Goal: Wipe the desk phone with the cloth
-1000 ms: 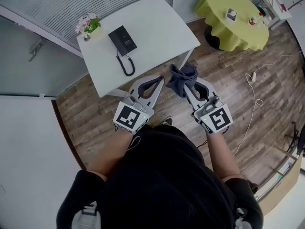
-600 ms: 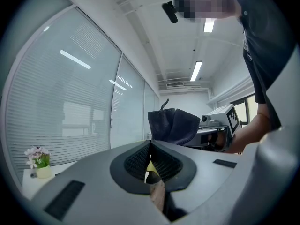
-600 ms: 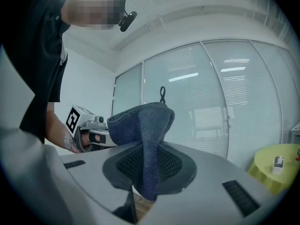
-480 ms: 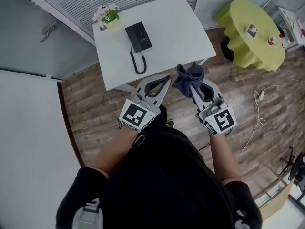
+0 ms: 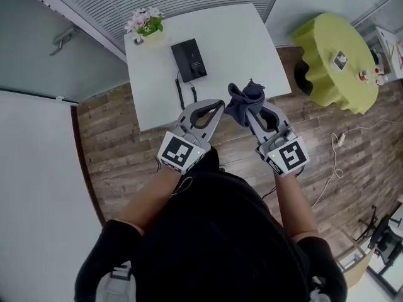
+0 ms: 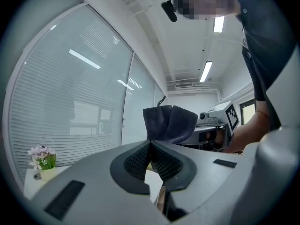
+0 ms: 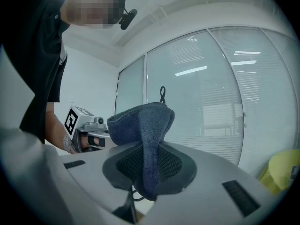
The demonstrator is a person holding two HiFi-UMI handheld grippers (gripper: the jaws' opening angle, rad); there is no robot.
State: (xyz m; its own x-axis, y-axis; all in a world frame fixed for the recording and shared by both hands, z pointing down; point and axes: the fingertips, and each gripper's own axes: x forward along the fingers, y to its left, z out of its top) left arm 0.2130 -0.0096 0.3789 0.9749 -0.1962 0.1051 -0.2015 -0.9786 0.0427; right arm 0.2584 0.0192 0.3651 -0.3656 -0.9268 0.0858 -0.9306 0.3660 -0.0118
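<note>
Our right gripper point(image 5: 252, 112) is clenched on the cloth point(image 5: 242, 98), which bunches above its tips, seen against the near edge of the table point(image 5: 252, 43); in the right gripper view the cloth runs down between the pads; our left gripper point(image 5: 218, 104) sits just beside it, jaws pressed together with nothing between; the phone point(image 5: 189, 60) lies on the table, apart from both, its cord point(image 5: 180, 92) trailing toward the near edge; flowers point(image 5: 145, 22) stand at the far left corner.
</note>
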